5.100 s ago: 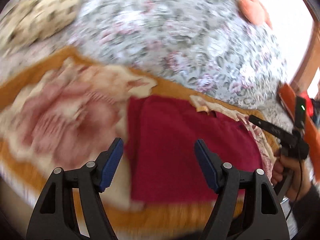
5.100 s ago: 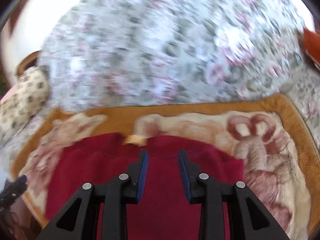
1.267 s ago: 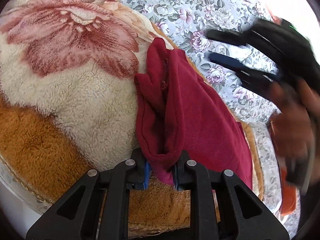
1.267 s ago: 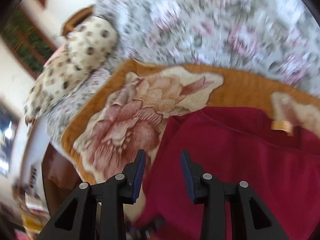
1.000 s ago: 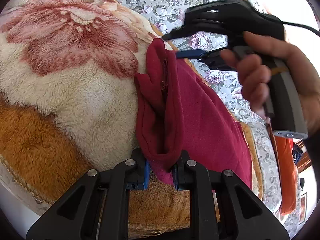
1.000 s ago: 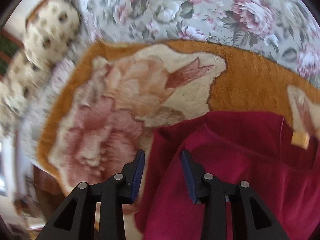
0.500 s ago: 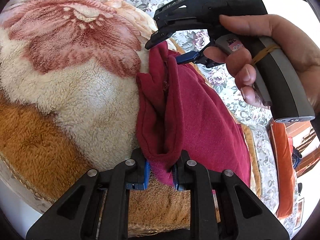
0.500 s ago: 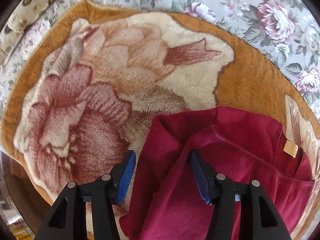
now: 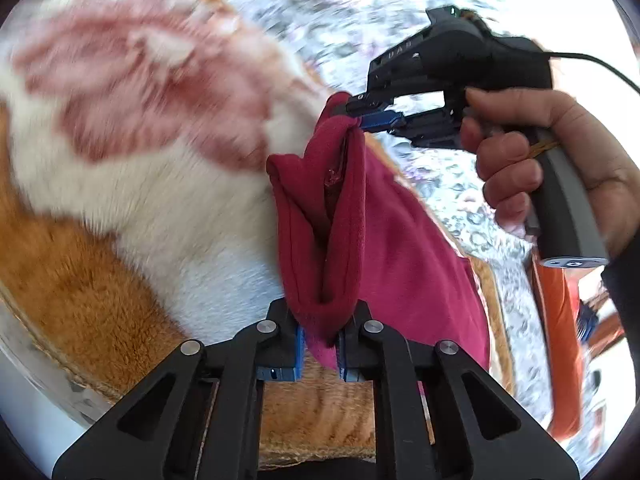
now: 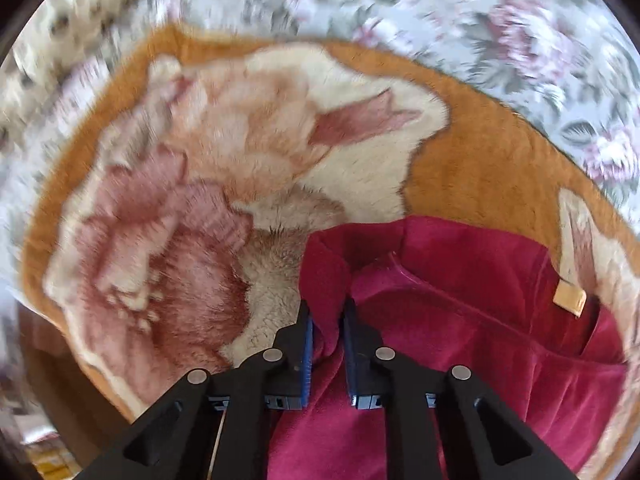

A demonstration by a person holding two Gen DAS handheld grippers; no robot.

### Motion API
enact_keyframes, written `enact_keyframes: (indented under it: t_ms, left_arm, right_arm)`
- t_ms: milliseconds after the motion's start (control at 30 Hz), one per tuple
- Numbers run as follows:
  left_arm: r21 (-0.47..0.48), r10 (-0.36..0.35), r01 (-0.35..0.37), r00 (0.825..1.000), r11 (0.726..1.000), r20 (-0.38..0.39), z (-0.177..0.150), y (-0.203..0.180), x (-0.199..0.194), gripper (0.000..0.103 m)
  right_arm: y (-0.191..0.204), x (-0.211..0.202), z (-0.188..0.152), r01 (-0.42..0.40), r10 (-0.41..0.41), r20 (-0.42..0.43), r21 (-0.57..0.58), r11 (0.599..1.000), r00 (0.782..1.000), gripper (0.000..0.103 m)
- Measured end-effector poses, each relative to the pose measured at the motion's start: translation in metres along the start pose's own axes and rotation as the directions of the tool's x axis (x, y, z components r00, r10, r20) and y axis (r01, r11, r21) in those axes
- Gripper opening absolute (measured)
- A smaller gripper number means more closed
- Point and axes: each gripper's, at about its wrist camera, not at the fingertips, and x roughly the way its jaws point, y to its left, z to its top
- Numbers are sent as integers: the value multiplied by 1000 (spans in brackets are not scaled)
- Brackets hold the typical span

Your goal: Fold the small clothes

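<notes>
A dark red fleece garment lies on a fluffy orange and cream blanket with a pink flower pattern. My left gripper is shut on the garment's near corner. My right gripper, held in a hand, is shut on the far corner of the same edge. In the right wrist view my right gripper pinches a fold of the red garment, which has a tan label near its neckline. The edge between both grippers is lifted off the blanket.
A grey floral bedspread lies beyond the blanket. A cream spotted pillow sits at the upper left in the right wrist view. An orange object lies at the right in the left wrist view. The bed's edge runs along the lower left.
My right gripper has closed on the garment's far corner, having been open around it half a second ago. Both views are now blurred with motion, and the held edge is rising.
</notes>
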Motion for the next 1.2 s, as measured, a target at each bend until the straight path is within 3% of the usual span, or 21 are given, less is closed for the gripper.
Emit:
enact_keyframes:
  t_ms: [133,300,500,667,800,1033,1100,1200]
  left_arm:
    - [190,-31,20,998,982,53,-6,-33,-14,8]
    - [311,-44,26,998,950,51,-13,-76,-17,7]
    - [501,-96,99,995,860,-33,-43,-160,-11,7]
    - [550,-118,168,985,818,-125,-76,-210,17,7]
    - [584,-94,190,977,789,-192,-102,-241,40,7]
    - [608,-39,189,967,771,-252,-132,-248,62,7]
    - [604,7,166,962,780,-274,-138,-241,70,7]
    - [572,18,174,949,802,-314,-139,-230,68,11]
  right_arm:
    - [-31,-46,-19,-94,89,124,36,995,988,11]
    - [-87,-96,-57,-151,137,222,48,987,965,11]
    - [-175,-135,-96,-205,168,285,104,973,944,11]
    - [-245,-151,-125,-180,136,280,139,974,950,11]
    - [-286,-149,-141,-157,111,262,164,974,959,11]
    - [-325,-129,-162,-145,98,236,190,971,967,10]
    - [-332,-117,-167,-117,70,230,200,973,971,10]
    - [-342,-98,-173,-162,105,241,230,960,965,12]
